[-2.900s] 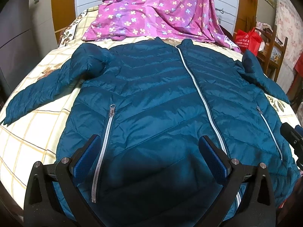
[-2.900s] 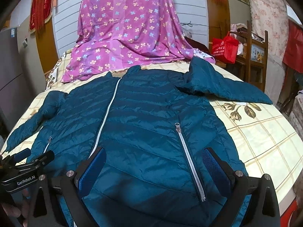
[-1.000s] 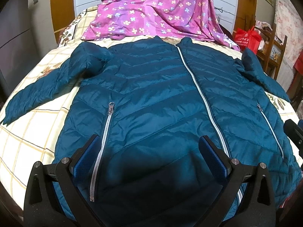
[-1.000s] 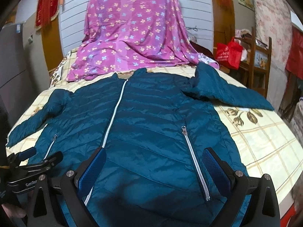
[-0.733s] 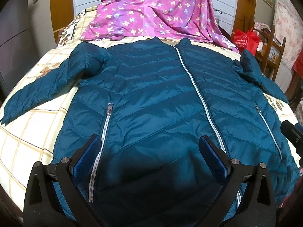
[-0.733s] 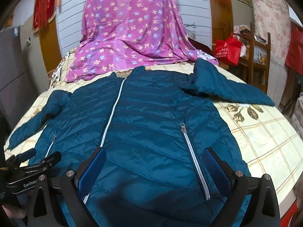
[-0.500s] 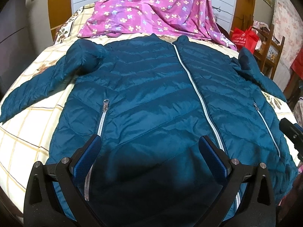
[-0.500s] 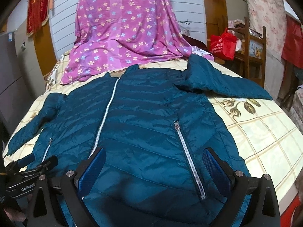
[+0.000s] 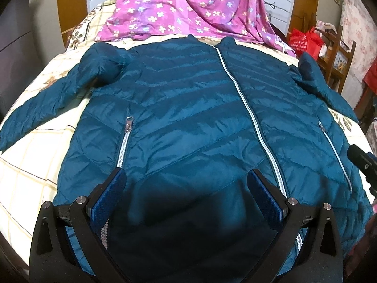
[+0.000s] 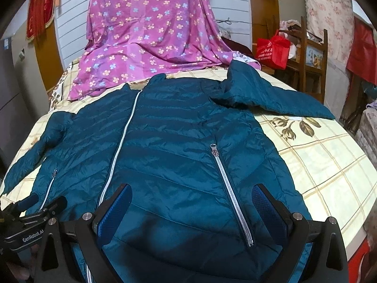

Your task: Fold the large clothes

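Observation:
A teal quilted jacket lies front up on the bed, zipped shut, with both sleeves spread out to the sides. Its hem is nearest to me. My left gripper hovers open over the hem's left half, between the left pocket zip and the centre zip. Over the right half, my right gripper is open around the right pocket zip. Nothing sits between either pair of blue pads. The left gripper also shows at the lower left of the right wrist view.
A cream checked bedsheet covers the bed. A pink flowered cloth drapes over the headboard behind the collar. A red bag and wooden shelf stand to the right, past the bed edge.
Both views shifted slightly over the jacket; the left gripper has edged forward so the left pocket zip sits lower and closer. Jacket itself has not moved. Both grippers stay open.

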The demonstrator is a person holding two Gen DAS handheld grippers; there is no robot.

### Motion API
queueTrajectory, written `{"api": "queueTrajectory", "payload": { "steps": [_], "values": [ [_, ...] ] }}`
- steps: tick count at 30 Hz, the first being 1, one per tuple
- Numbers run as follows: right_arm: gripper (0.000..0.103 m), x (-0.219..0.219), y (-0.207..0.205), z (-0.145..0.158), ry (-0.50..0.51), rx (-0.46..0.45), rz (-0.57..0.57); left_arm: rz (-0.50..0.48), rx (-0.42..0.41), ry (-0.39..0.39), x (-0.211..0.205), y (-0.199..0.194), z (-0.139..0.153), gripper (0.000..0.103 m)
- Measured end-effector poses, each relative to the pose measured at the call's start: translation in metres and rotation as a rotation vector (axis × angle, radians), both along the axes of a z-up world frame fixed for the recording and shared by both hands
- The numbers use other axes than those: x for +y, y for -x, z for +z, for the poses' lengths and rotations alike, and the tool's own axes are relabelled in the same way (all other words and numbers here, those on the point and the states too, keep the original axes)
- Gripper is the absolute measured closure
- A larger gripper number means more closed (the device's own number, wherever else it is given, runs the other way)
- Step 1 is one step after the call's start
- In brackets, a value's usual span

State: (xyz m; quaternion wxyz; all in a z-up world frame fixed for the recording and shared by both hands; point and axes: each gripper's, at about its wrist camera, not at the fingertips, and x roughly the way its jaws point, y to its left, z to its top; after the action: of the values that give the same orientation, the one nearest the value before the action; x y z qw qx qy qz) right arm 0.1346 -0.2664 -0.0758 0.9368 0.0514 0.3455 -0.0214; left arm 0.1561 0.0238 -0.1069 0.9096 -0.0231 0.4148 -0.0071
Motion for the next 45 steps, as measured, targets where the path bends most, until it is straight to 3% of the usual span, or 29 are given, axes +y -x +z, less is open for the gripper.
{"api": "queueTrajectory", "payload": {
  "steps": [13,19,24,26,29,36,41,45],
  "values": [
    [0.002,-0.006,-0.006,-0.005,-0.029,0.023,-0.004,0.029,0.016,-0.057,0.002,-0.001,-0.007,0.0],
    [0.002,-0.005,-0.007,-0.005,-0.038,0.027,0.001,0.083,-0.041,-0.079,0.032,0.001,0.027,0.0],
    [0.002,-0.004,-0.004,-0.002,-0.07,-0.001,0.013,0.195,-0.052,-0.054,0.102,0.008,0.065,0.0],
    [0.002,-0.002,-0.004,-0.002,-0.092,0.0,0.016,0.235,-0.061,-0.097,0.133,0.009,0.069,0.0],
    [0.002,0.008,-0.005,-0.002,-0.088,0.003,0.042,0.334,-0.027,-0.145,0.196,0.001,0.056,0.0],
    [0.002,0.024,-0.006,-0.003,-0.056,0.007,0.082,0.606,0.093,-0.131,0.362,-0.015,0.015,0.0],
    [0.002,0.02,-0.011,-0.007,-0.032,0.04,0.075,0.736,0.159,-0.049,0.441,-0.026,-0.01,0.0],
    [0.002,0.009,-0.013,-0.012,-0.06,0.071,0.038,0.705,0.219,0.093,0.455,-0.038,-0.036,0.0]
  ]
}}
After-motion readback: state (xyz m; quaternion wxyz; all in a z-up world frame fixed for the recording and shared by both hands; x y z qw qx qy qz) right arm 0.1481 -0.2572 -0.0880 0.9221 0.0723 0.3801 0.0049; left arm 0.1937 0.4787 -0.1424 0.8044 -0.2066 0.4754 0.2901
